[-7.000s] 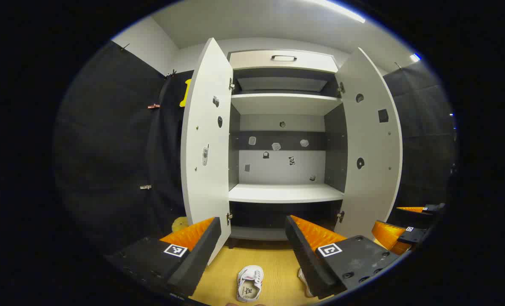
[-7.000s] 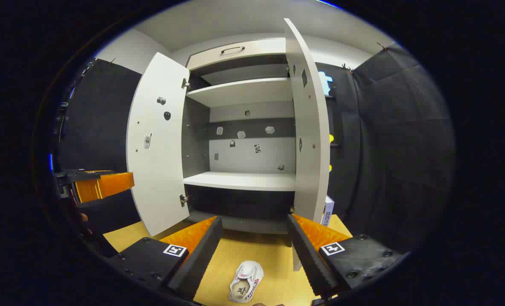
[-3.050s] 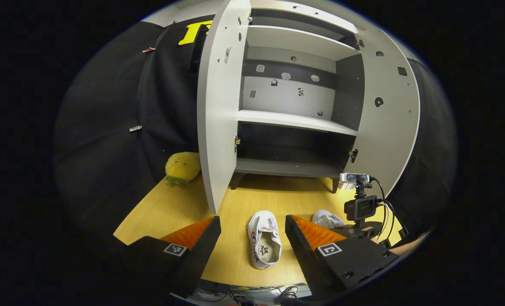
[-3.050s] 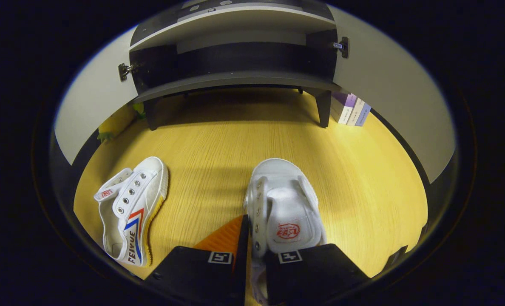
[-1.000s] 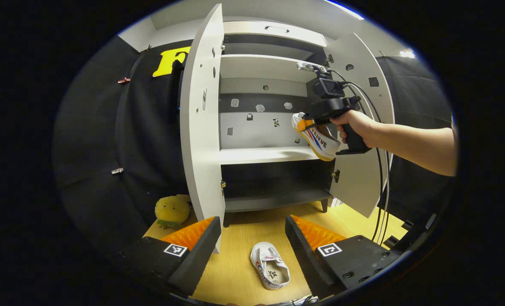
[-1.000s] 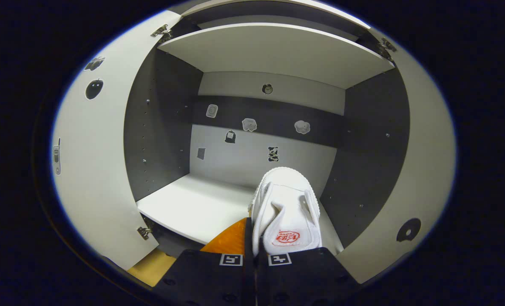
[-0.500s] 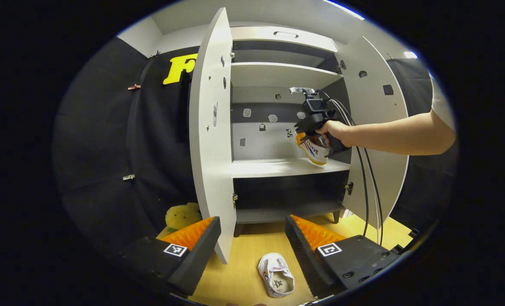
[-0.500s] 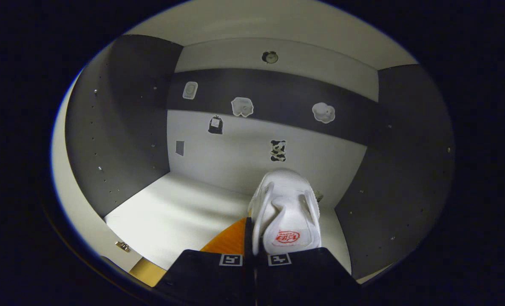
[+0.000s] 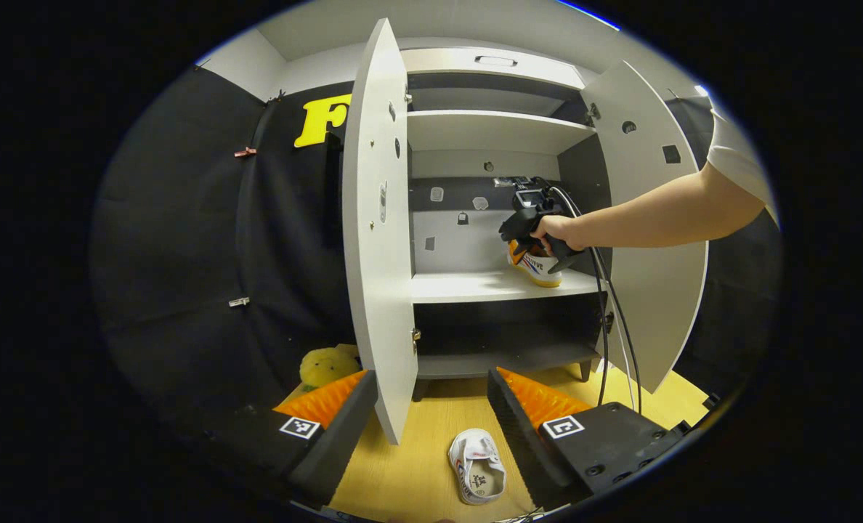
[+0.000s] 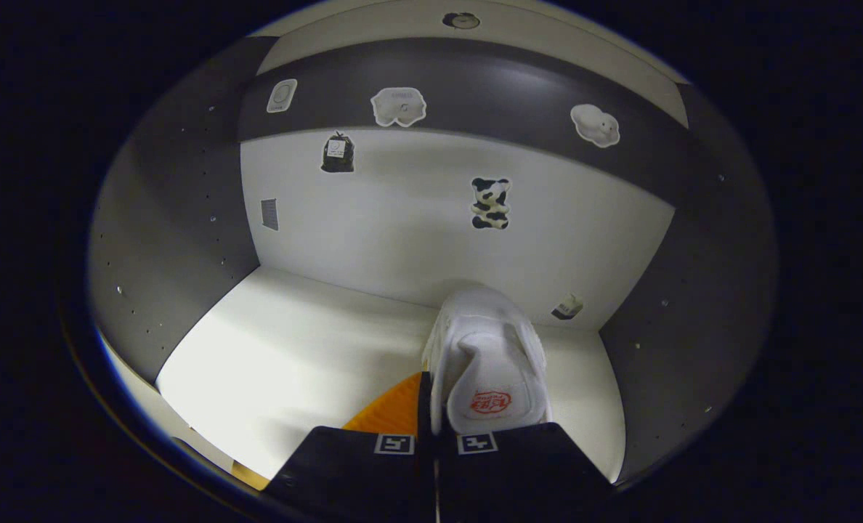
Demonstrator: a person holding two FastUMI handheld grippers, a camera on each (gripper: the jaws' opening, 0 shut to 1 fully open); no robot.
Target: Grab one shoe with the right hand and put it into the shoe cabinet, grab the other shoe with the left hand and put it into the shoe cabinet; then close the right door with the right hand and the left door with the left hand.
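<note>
The white shoe cabinet (image 9: 489, 131) stands with its left door (image 9: 377, 240) and right door (image 9: 657, 240) open. My right gripper (image 10: 431, 428) is shut on the side wall of a white shoe (image 10: 486, 363), deep inside over the right end of the middle shelf (image 10: 315, 349). In the left gripper view a hand holds that gripper (image 9: 529, 218), and the shoe (image 9: 537, 267) is at shelf level; whether it touches the shelf I cannot tell. My left gripper (image 9: 431, 418) is open above the floor, and the second shoe (image 9: 479, 476) lies between its fingers, farther down.
A yellow plush toy (image 9: 326, 365) sits on the wooden floor (image 9: 417, 479) behind the left door. Cables (image 9: 609, 327) hang from the right gripper in front of the dark lower compartment (image 9: 504, 334). Stickers dot the cabinet's back wall (image 10: 402, 211).
The right gripper has carried its shoe deeper into the cabinet and lower toward the middle shelf. The left gripper stays open and has drifted slightly; the floor shoe has not moved.
</note>
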